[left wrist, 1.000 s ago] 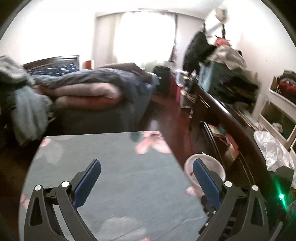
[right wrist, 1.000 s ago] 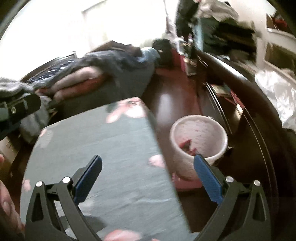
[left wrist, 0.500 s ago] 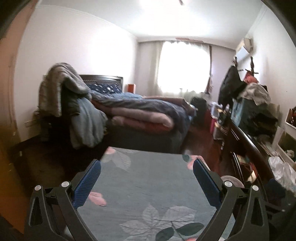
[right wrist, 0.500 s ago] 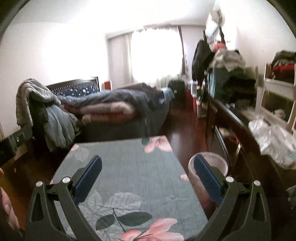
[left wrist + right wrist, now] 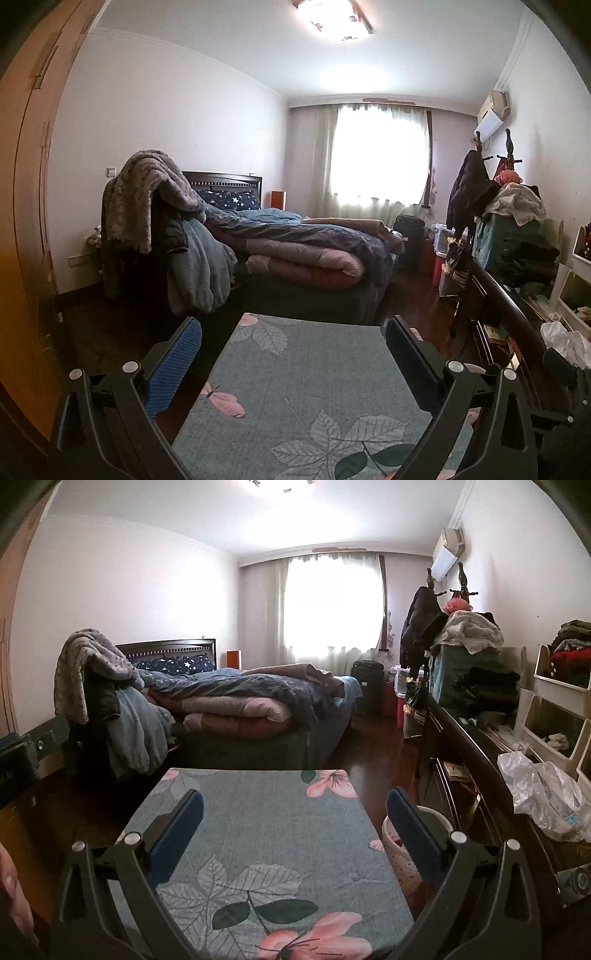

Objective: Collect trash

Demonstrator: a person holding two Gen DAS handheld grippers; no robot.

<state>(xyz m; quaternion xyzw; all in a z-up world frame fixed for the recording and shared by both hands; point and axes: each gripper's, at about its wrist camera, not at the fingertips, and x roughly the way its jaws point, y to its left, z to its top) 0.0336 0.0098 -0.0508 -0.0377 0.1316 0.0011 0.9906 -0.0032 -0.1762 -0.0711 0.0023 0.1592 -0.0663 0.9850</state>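
Note:
My left gripper (image 5: 293,341) is open and empty, held level over a grey-green floral cloth surface (image 5: 314,373). My right gripper (image 5: 295,812) is open and empty over the same floral surface (image 5: 266,823). A pale pink waste bin (image 5: 400,853) stands on the floor just right of that surface, partly behind my right finger; its rim barely shows in the left wrist view (image 5: 474,368). A crumpled clear plastic bag (image 5: 543,794) lies on the dark wooden dresser at the right, also seen in the left wrist view (image 5: 569,341). No trash shows on the floral surface.
A bed (image 5: 251,709) piled with quilts stands beyond the floral surface. A chair draped with blankets (image 5: 155,229) is at the left. The dark dresser (image 5: 465,746) runs along the right wall, stacked with clothes and white bins (image 5: 550,709). Dark wood floor (image 5: 373,749) lies between bed and dresser.
Both grippers have tilted up from looking down at the bin and surface to looking level across the room. Both stayed open and empty.

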